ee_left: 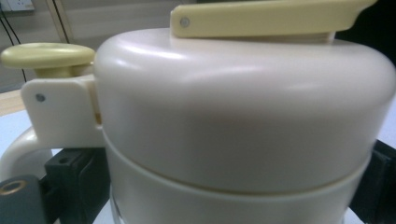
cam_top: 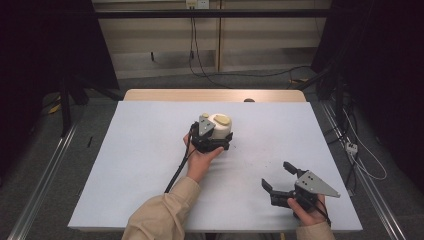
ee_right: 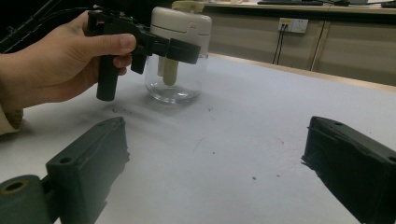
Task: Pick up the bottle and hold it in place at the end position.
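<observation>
Cream-lidded clear jar (cam_top: pixel 219 131) stands upright at table (cam_top: pixel 140 150) centre, empty apart from a cream stem inside. Left gripper (cam_top: pixel 212 143) clamps its jaws around it. Right gripper (cam_top: pixel 278 176), at five o'clock, gapes wide, empty. Cabled floor beyond.

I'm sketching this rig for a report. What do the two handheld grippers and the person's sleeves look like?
Both the left gripper and right gripper are black, with blocky jaws, pistol-style handles and grey three-cornered top plates. A black cable trails from the left one. The sleeves are beige.
</observation>
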`<action>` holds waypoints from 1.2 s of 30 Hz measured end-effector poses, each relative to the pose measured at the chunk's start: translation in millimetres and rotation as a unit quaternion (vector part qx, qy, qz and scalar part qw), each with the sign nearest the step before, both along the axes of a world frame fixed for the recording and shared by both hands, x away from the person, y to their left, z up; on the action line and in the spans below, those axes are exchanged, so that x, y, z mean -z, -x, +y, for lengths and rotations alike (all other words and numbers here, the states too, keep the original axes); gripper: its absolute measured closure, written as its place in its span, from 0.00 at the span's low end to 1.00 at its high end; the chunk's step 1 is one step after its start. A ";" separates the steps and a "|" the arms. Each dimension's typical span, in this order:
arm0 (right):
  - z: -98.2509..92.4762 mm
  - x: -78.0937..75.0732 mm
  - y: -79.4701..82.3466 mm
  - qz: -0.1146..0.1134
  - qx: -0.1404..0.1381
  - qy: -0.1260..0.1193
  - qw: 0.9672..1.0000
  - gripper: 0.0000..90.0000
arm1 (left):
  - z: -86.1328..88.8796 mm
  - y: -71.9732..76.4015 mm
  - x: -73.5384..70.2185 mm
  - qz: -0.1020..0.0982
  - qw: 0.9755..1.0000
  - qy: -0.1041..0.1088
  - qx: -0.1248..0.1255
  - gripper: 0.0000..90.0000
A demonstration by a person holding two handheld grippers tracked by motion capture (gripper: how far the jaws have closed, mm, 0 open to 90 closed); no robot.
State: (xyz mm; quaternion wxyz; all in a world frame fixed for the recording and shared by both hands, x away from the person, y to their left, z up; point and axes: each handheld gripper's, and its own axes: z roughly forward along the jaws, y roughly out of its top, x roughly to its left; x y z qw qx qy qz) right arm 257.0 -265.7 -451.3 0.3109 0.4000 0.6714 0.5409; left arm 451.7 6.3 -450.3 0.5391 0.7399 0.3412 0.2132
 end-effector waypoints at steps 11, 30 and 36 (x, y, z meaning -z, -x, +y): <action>1.6 0.8 -1.1 0.005 -0.005 0.002 1.000 0.06 | 6.0 2.0 2.8 0.002 1.000 0.003 0.008 0.06; 10.5 1.4 -12.4 0.021 -0.005 0.017 1.000 0.06 | 11.2 6.1 8.1 -0.005 1.000 0.009 0.015 0.06; 12.9 -1.5 -22.4 0.024 -0.001 0.017 1.000 0.06 | 10.8 6.4 8.3 -0.006 1.000 0.009 0.013 0.06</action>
